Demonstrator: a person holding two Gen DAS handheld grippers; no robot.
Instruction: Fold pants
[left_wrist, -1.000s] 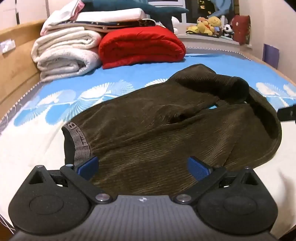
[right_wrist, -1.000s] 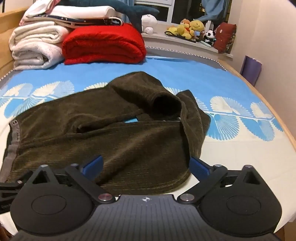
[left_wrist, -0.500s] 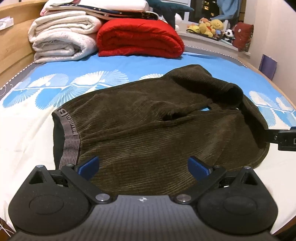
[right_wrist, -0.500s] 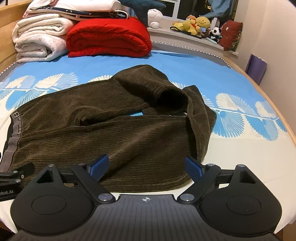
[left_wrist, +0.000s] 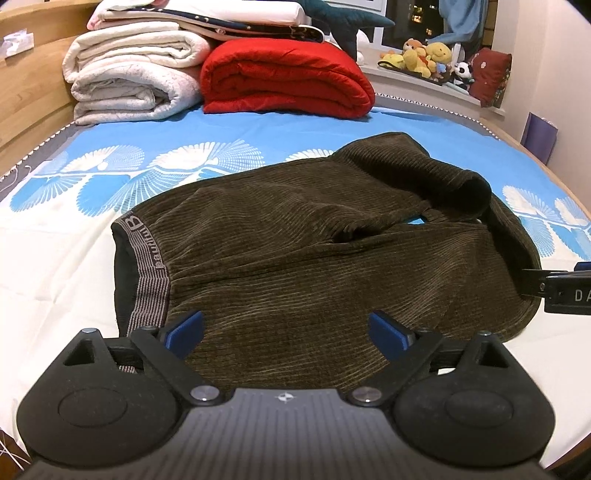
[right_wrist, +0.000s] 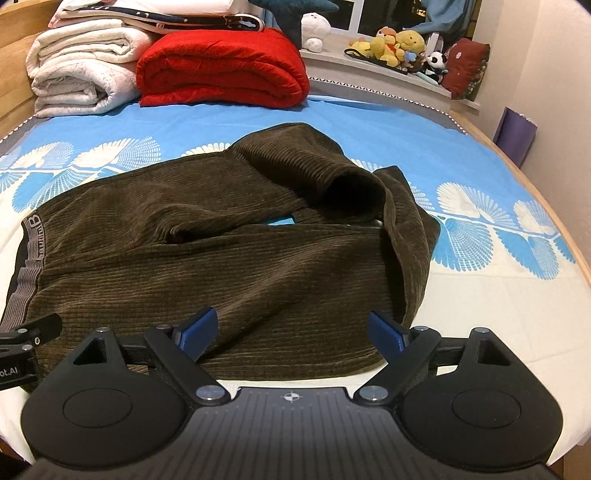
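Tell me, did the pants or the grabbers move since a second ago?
Both grabbers moved, not the pants. The left gripper swung left toward the striped waistband, and the right gripper crept closer to the near edge of the cloth. Nothing was grabbed or dropped; both are open. The pants lie crumpled as before, and the red blanket stayed put.

Ribbed matt corduroy pants (left_wrist: 295, 258), smooth cotton bedsheet (left_wrist: 55, 258), matt plastic fingers (left_wrist: 184, 328)
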